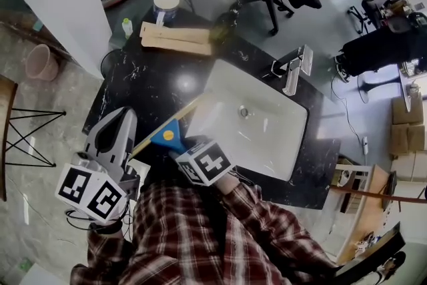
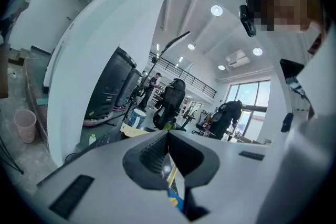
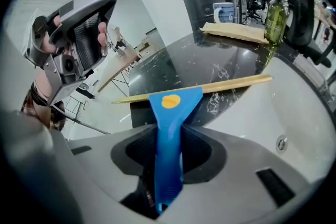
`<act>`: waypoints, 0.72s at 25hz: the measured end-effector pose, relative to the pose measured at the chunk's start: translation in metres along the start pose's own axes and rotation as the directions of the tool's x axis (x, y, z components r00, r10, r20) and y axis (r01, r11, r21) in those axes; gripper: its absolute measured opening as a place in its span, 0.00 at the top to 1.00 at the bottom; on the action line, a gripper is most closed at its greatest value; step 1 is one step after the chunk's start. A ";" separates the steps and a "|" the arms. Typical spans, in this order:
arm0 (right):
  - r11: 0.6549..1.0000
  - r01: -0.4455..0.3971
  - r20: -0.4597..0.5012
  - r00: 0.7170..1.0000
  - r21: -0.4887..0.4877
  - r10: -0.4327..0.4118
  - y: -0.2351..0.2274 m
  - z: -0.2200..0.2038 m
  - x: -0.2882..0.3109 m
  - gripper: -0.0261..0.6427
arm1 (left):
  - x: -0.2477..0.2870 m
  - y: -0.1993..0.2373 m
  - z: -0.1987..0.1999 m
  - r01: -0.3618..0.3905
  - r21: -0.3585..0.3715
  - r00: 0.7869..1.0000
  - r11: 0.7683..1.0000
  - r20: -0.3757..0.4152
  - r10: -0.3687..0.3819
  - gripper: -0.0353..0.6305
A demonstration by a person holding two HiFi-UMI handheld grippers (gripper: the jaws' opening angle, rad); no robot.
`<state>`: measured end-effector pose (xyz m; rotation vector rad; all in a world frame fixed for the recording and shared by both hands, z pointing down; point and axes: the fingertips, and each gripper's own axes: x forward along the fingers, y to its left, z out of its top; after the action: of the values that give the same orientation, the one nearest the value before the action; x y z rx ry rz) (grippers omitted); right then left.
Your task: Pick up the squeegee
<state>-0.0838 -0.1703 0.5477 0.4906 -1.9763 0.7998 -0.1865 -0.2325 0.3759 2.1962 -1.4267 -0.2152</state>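
Squeegee (image 3: 170, 113) handle inside right hand-held gripper (image 3: 169, 136)

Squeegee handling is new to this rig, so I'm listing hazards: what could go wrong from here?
The right gripper holds the squeegee only by its narrow handle, so it might twist or slip when lifted. Its long blade runs across the dark counter close to the sink; swinging it could catch the rim.
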 end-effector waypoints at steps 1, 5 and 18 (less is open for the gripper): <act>1.000 -0.012 0.015 1.000 0.008 0.012 0.001 0.003 -0.002 0.75 | 0.000 0.001 0.002 -0.004 0.005 1.000 1.000 0.002 0.004 0.93; 0.998 -0.033 0.101 0.995 0.044 0.028 -0.005 0.022 -0.019 0.75 | 0.001 0.002 0.011 -0.010 0.029 1.000 1.000 0.004 0.010 0.93; 0.976 0.162 0.397 0.894 0.143 -0.207 -0.078 0.058 -0.130 0.75 | 0.039 -0.023 0.045 0.077 0.119 0.997 0.990 -0.004 -0.077 0.93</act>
<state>-0.0061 -0.2635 0.4402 0.9629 -2.2315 0.7251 -0.1685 -0.2742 0.3308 2.3502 -1.3895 -0.1615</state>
